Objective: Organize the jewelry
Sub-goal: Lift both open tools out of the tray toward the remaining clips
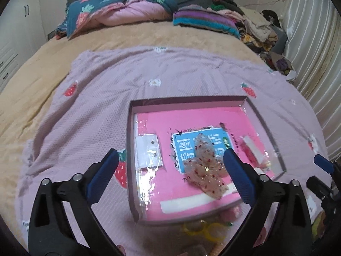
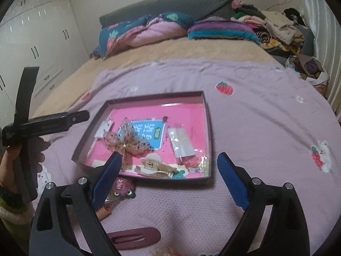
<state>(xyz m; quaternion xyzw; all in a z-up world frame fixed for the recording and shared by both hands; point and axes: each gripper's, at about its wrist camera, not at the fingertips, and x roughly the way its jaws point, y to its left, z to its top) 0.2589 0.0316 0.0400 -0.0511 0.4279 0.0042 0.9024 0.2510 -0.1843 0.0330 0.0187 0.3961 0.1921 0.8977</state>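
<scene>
Both grippers, left [image 1: 170, 160] and right [image 2: 169, 162], stand wide apart, gripping nothing. One shallow tray [image 2: 207, 115] on the bed's lilac blanket [image 2: 255, 117] contains one sheer butterfly bow [image 2: 127, 143], one beige claw clip [image 2: 155, 165] and two earring cards [image 1: 149, 151]. One maroon hair clip [image 2: 134, 237] lies outside.

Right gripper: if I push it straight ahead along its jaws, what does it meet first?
Probably the near wall of the tray, or the beige hair claw lying just inside it. Depth is hard to judge. The right gripper is open and empty.
</scene>
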